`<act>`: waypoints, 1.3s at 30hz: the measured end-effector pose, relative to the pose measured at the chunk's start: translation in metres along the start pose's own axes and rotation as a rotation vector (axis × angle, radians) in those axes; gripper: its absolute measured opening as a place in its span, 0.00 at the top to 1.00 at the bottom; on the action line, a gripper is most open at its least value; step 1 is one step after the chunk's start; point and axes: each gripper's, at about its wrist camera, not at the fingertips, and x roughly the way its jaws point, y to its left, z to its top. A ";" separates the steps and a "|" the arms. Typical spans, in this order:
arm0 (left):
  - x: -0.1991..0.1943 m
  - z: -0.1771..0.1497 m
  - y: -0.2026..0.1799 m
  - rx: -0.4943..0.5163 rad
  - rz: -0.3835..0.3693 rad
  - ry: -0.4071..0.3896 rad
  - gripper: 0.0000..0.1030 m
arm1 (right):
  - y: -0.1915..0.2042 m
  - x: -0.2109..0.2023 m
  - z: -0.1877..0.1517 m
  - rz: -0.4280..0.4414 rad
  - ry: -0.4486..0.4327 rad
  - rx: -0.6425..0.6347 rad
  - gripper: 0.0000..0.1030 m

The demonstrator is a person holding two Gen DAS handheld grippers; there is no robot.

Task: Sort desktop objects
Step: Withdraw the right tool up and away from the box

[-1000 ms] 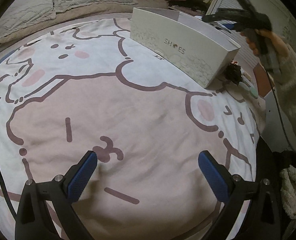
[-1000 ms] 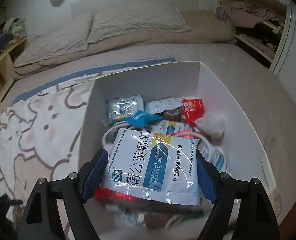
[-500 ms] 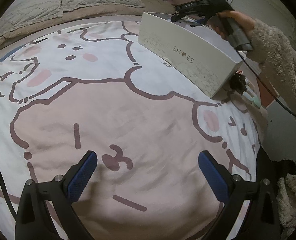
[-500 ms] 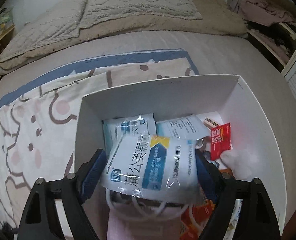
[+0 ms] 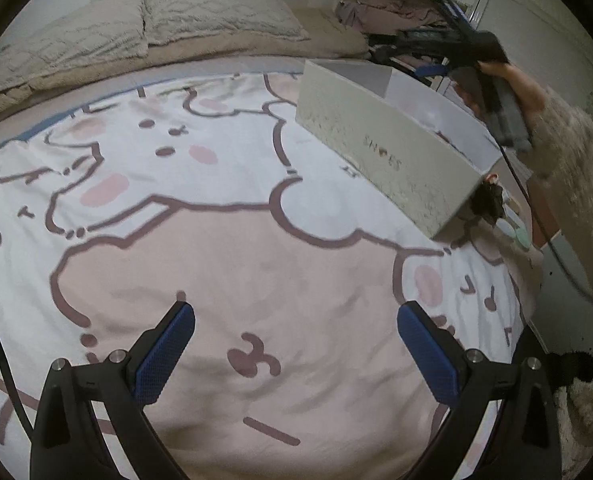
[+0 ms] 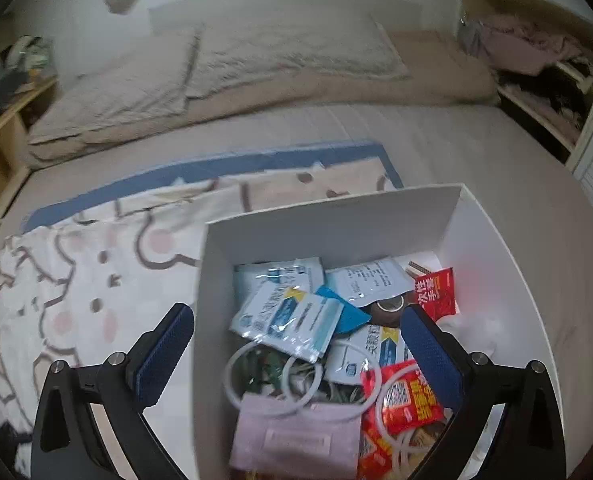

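A white shoe box (image 6: 492, 236) sits on the cartoon blanket; it also shows in the left wrist view (image 5: 380, 136) at the upper right. Inside lie a white-and-blue medicine sachet (image 6: 292, 320), more sachets, red packets (image 6: 436, 292), white rings (image 6: 252, 372) and a pink mask (image 6: 296, 436). My right gripper (image 6: 296, 348) is open and empty above the box; in the left wrist view it (image 5: 428, 52) hangs over the box. My left gripper (image 5: 296, 348) is open and empty, low over the blanket (image 5: 216, 264).
A dark hair tie and pale green items (image 5: 492, 204) lie on the blanket behind the box's near corner. Beige pillows (image 5: 144, 32) lie at the head of the bed. A shelf with clothes (image 6: 536, 56) stands at the right. A wooden shelf (image 6: 0, 120) stands at the left.
My right gripper has let go of the white-and-blue sachet, which now lies in the box, and its jaws stand open. The left gripper has drifted a little over the blanket.
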 end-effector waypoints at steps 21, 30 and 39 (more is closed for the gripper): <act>-0.091 0.073 -0.060 0.036 0.104 -0.255 0.01 | 0.016 -0.151 -0.070 0.053 -0.280 -0.070 0.00; -0.122 0.086 -0.093 0.045 0.134 -0.313 0.01 | 0.023 -0.195 -0.103 0.060 -0.337 -0.074 0.00; -0.151 0.085 -0.123 0.077 0.181 -0.373 0.01 | 0.028 -0.228 -0.131 0.021 -0.398 -0.077 0.00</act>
